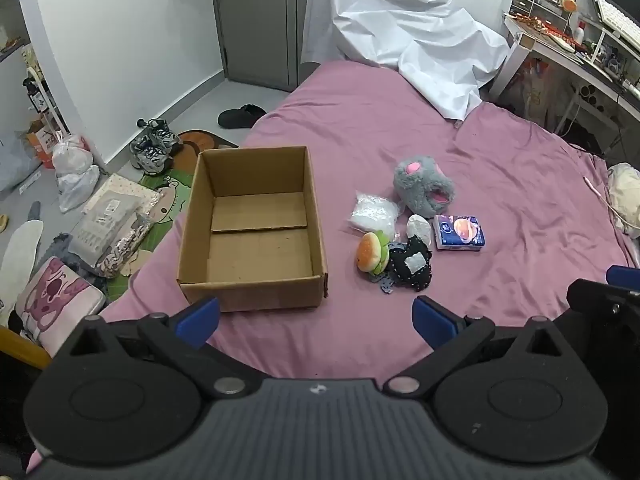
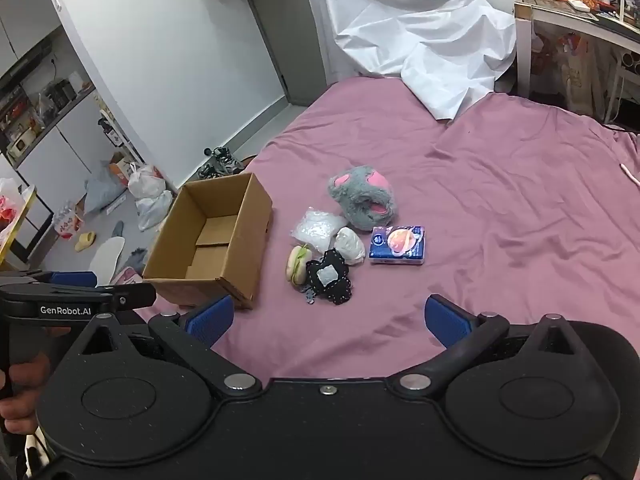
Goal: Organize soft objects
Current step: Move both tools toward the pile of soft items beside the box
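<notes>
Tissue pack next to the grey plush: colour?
Tissue pack: dark blue with an orange-pink round print; clearest in the left wrist view.

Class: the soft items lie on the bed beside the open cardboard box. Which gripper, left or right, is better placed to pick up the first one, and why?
Probably the right gripper: its open jaws face the burger plush and black pouch almost straight ahead. The left gripper, also open, sits nearer the empty cardboard box, with the pile off to its right.

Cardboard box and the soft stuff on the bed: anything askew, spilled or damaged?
Nothing stands out. The cardboard box sits upright and empty; grey plush, burger plush and tissue pack lie clustered beside it, all intact.
</notes>
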